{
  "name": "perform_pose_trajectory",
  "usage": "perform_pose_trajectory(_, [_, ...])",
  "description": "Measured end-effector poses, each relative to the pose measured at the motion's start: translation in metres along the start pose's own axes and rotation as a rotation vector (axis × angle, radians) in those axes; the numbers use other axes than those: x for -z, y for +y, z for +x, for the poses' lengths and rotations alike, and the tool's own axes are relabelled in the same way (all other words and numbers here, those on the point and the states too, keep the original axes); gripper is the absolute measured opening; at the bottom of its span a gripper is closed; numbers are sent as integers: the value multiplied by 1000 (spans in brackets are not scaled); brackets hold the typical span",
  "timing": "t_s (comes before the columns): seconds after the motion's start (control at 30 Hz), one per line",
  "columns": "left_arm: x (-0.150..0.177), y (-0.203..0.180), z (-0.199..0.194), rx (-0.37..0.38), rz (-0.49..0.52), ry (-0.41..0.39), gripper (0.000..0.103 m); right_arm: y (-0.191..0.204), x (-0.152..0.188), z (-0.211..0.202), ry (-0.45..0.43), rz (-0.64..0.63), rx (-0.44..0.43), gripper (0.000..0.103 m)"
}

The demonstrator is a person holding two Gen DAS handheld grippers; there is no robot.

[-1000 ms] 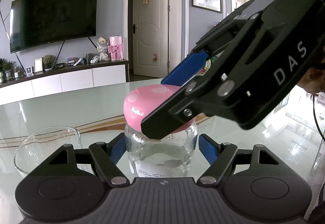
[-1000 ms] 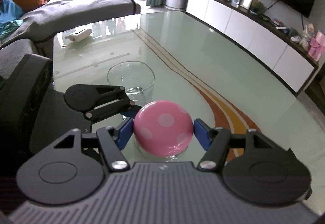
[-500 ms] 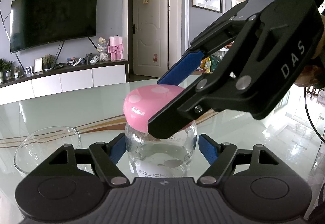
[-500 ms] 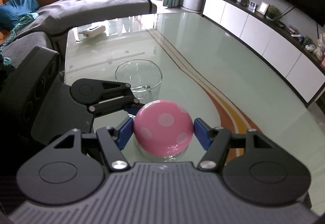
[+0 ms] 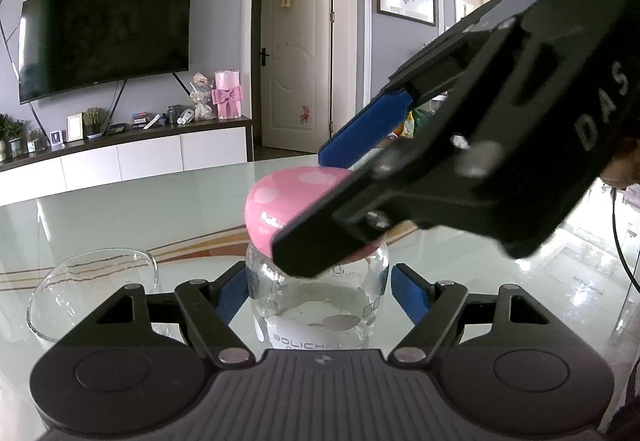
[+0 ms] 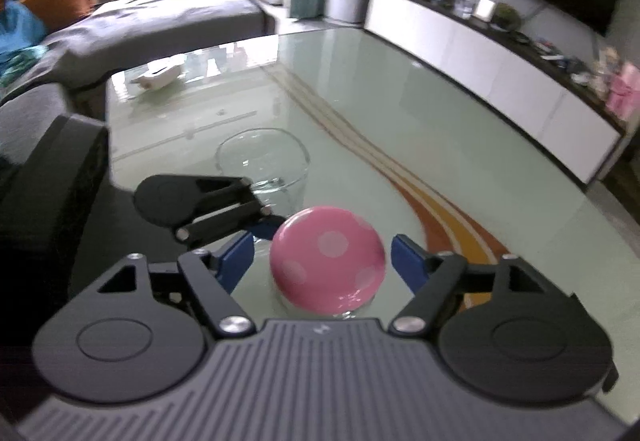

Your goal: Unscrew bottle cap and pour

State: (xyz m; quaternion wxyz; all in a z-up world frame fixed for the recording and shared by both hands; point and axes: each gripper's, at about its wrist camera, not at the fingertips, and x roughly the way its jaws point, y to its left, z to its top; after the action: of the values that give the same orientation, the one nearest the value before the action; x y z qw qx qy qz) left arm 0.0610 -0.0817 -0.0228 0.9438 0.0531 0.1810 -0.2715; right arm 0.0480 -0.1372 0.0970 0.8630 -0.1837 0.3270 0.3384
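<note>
right gripper [image 5: 360,201] body covers the right half of the pink cap [image 5: 288,197] in left wrist view, bottle [image 5: 316,305] base is cut off by the left gripper [image 5: 318,295] housing, its label only partly readable, right wrist view is motion-blurred, bottle hidden under the cap there.

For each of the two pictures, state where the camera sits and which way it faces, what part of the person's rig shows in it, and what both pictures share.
Left wrist view: sits on the left gripper, faces near level at the glass bottle between its blue pads; the right gripper reaches in over the pink cap.
Right wrist view: sits on the right gripper, looks steeply down on the cap; its jaws are opening, pads clear of it; the left gripper shows at left.
Shared: cap, glass cup, glass table.
</note>
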Motion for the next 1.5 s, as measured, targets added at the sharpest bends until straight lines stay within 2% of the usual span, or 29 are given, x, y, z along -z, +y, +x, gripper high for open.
perform_pose_trajectory(0.13, [0,0,1,0,0,0,79,3,-3,1,-3,55,70,80])
perform_pose_trajectory(0.33, [0,0,2,1,-1,0,79,16,-9,3,-2,108,115,80])
perform_pose_trajectory(0.43, [0,0,2,1,-1,0,79,23,-11,9,31,122,159,78])
perform_pose_trajectory(0.53, [0,0,1,3,-3,0,79,24,-11,13,45,149,191,71])
perform_pose_trajectory(0.63, [0,0,1,4,-5,-1,79,21,-10,13,50,169,213,70])
perform_pose_trajectory(0.77, [0,-1,0,6,-6,-1,79,19,-8,14,55,184,198,65])
perform_pose_trajectory(1.07, [-2,8,-4,8,-10,-2,79,22,-8,10,57,133,168,65])
perform_pose_trajectory(1.5, [0,10,3,8,-9,-3,79,1,-6,6,36,15,20,65])
